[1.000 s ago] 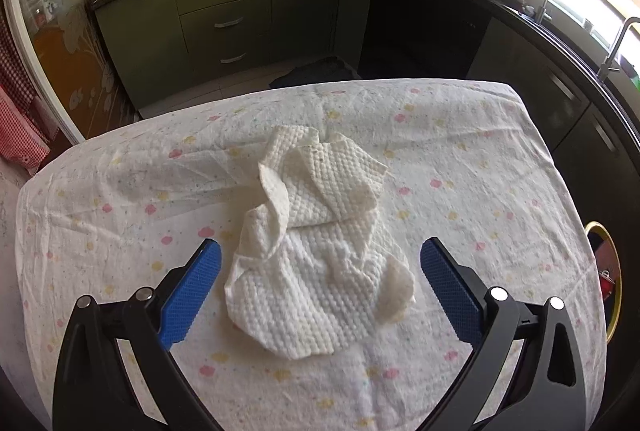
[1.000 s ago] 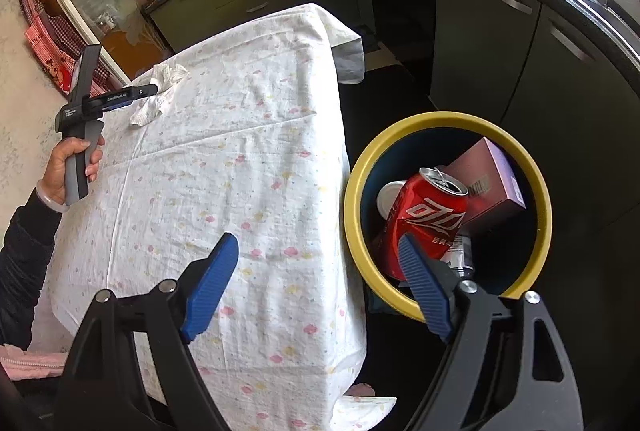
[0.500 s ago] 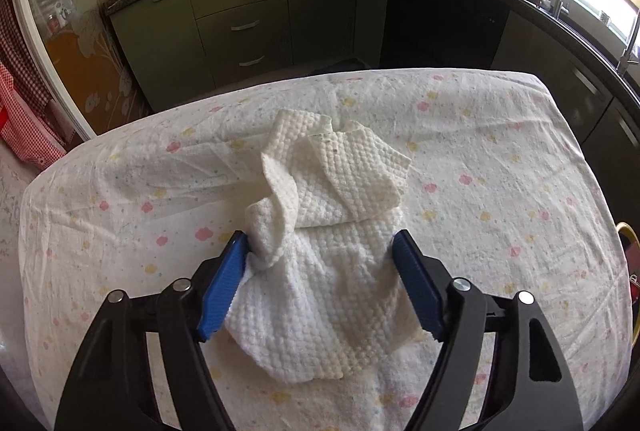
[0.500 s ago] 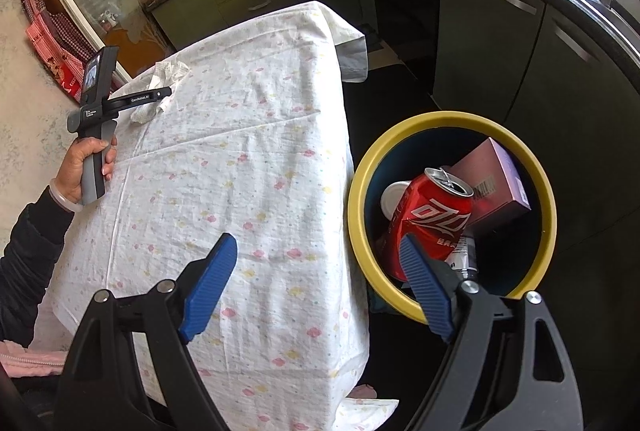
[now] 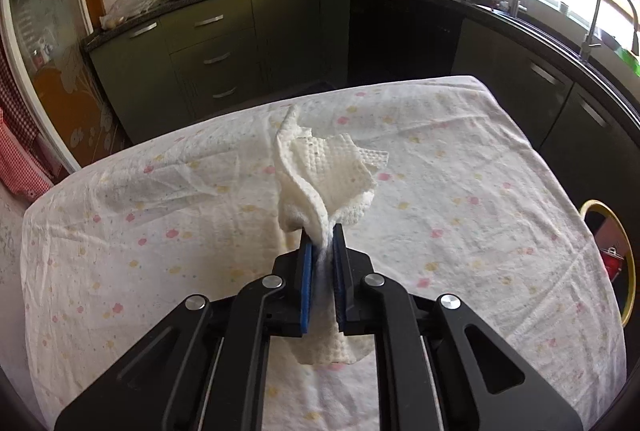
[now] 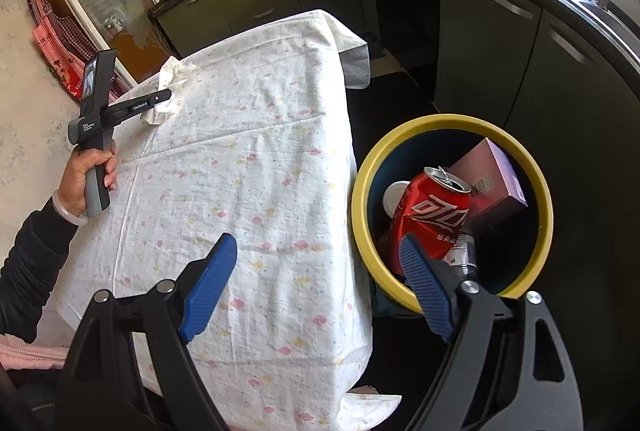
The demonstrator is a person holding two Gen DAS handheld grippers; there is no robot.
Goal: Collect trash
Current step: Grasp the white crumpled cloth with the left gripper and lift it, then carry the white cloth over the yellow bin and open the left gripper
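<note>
Left wrist cam first: my left gripper (image 5: 322, 235) has its blue pads squeezed together on the paper towel (image 5: 326, 179). The towel bunches up and fans out toward 12 o'clock from the pinch, with a tail hanging down between the fingers at 6. Under it is the table (image 5: 460, 159) with its white cloth dotted with pink and yellow. Way out at 3 o'clock the yellow rim of the trash bin (image 5: 629, 263) peeks past the table edge. Kitchen cabinets (image 5: 216, 47) fill the background around 12.

Right wrist cam: my right gripper (image 6: 318, 253) is spread wide with nothing between the pads, hanging over the near corner of the table (image 6: 256, 159). The trash bin (image 6: 360, 199) sits on the floor just beside the table at about 3 o'clock. Inside it there's a red soda can (image 6: 430, 215) leaning against a pink box (image 6: 496, 183), and something white tucked behind the can that I can't make out. Up at 10 o'clock I can see my left hand (image 6: 86, 179) holding the other gripper (image 6: 160, 97), with the paper towel (image 6: 168, 89) at its tip, above the far end of the table, well apart from the bin.
</note>
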